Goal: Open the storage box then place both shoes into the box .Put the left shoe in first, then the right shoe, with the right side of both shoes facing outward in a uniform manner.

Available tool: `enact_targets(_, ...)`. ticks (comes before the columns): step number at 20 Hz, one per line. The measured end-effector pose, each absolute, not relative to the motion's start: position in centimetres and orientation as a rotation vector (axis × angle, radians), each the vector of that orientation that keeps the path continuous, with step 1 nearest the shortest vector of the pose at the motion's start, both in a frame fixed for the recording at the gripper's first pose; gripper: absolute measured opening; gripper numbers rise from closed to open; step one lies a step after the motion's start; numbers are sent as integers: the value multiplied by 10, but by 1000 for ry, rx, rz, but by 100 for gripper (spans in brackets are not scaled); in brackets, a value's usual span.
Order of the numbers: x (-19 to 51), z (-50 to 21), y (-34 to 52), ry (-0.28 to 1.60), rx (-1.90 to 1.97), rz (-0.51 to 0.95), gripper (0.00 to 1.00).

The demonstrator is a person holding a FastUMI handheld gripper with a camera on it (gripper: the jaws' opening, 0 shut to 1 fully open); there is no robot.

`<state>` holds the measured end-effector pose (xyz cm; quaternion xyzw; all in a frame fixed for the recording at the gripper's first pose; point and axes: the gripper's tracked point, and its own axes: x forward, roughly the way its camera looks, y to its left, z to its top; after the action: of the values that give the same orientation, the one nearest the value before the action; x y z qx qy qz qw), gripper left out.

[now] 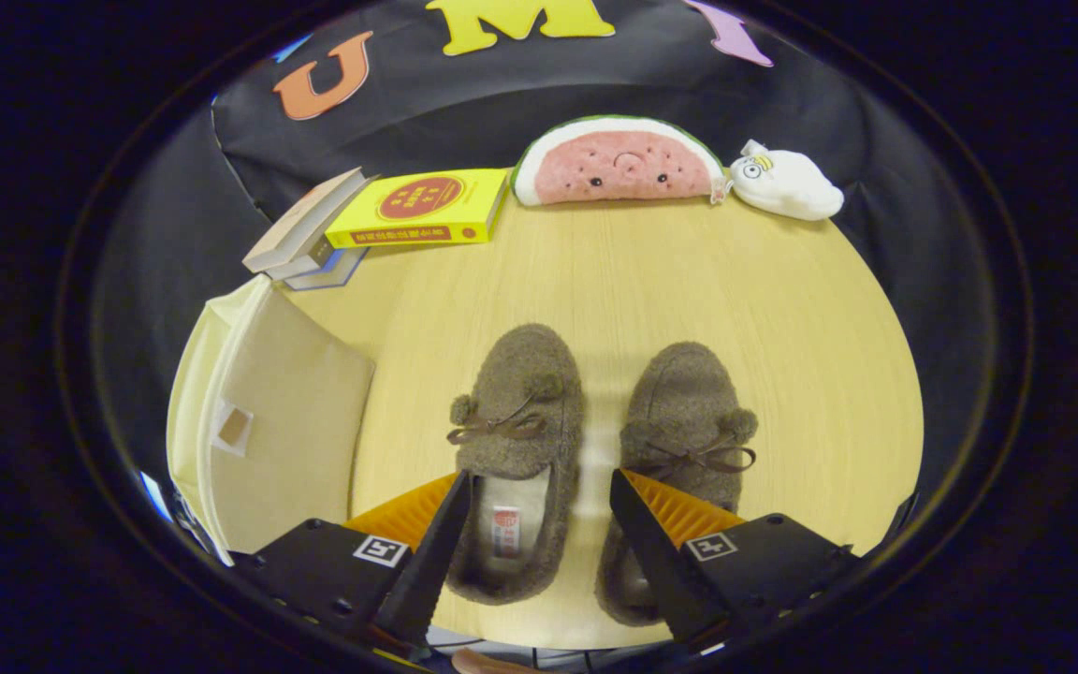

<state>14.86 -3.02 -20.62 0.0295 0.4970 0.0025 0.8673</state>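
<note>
Two shoes, heels partly hidden: left shoe (517, 449) between my gripper (539, 510) fingers, spread apart; right shoe (679, 459) at 1 o'clock; box (268, 412) at 9.

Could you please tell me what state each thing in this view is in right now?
Storage box: lid shut, no shoe inside yet.
Left shoe: flat on the table, heel between the fingers.
Right shoe: flat on the table beside it, untouched.
Gripper: open, holding nothing.
Books: closed, stacked.

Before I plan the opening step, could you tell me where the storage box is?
The storage box stands at the table's left edge, left of the two shoes, nearer than the books.
</note>
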Motion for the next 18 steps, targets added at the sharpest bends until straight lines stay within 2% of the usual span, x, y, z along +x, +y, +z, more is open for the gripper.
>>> enact_targets(2, 147, -217, -35, 1072, 38, -9, 78)
enact_targets(3, 147, -222, -38, 1089, 26, -26, 79)
enact_targets(7, 154, -236, -44, 1139, 16, -103, 50)
enact_targets(8, 157, -245, -42, 1150, 23, -101, 46)
enact_targets(9, 156, -247, -36, 1172, 46, -86, 33)
enact_targets(11, 160, -250, -33, 1170, 86, -87, 12)
enact_targets(15, 160, -253, -34, 1170, 177, -100, 12)
enact_targets(17, 158, -251, -33, 1177, 236, -109, 0)
enact_targets(18, 158, -251, -33, 1178, 257, -111, 0)
